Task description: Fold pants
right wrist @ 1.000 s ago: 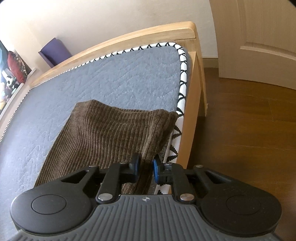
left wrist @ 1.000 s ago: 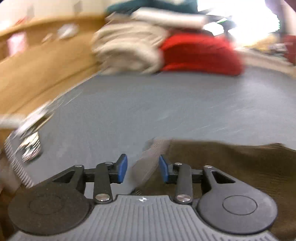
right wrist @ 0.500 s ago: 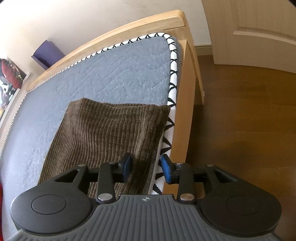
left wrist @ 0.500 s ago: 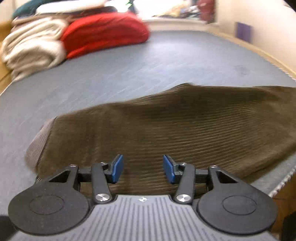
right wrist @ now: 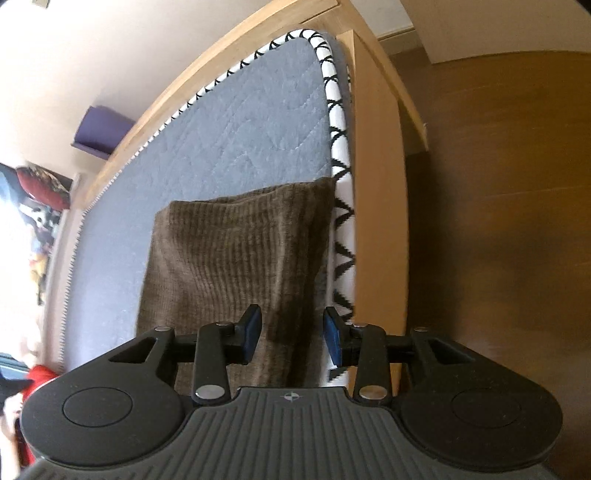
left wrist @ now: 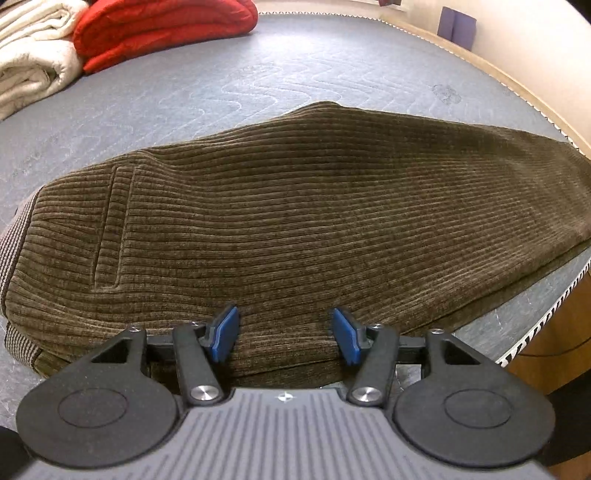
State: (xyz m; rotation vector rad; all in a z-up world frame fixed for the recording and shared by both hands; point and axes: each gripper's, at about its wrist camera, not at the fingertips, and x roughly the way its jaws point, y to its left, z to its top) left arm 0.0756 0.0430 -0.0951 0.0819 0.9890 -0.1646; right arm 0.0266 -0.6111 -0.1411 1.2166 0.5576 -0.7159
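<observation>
Left gripper (left wrist: 284, 338): jaws well apart and just been opening wider; it hangs over the near edge of the pants, blue pads not pinching anything, corduroy showing in the gap.
Right gripper (right wrist: 291, 334): jaws partly open, nothing clamped; they opened up a moment back. Pants edge sits between the pads without being pressed, as far as I can tell.
Pants (left wrist: 295, 221): brown corduroy, lying flat on the mattress, folded lengthwise so the legs are stacked. Waistband end with the striped lining is at the left of the left view, pocket seam just beside it, legs run off to the right.
Pants, right view (right wrist: 236, 258): leg ends lie close along the mattress edge, near side right by the zigzag trim.
Mattress (left wrist: 258, 81): grey quilted, white trim with a black zigzag round the edge.
Blankets: cream one (left wrist: 29, 70) and red one (left wrist: 155, 29) piled at the far left corner, well apart from the pants.
Bed frame (right wrist: 376, 184): light wood, running down the right side.
Floor (right wrist: 498, 184): brown wood, right of the frame.
</observation>
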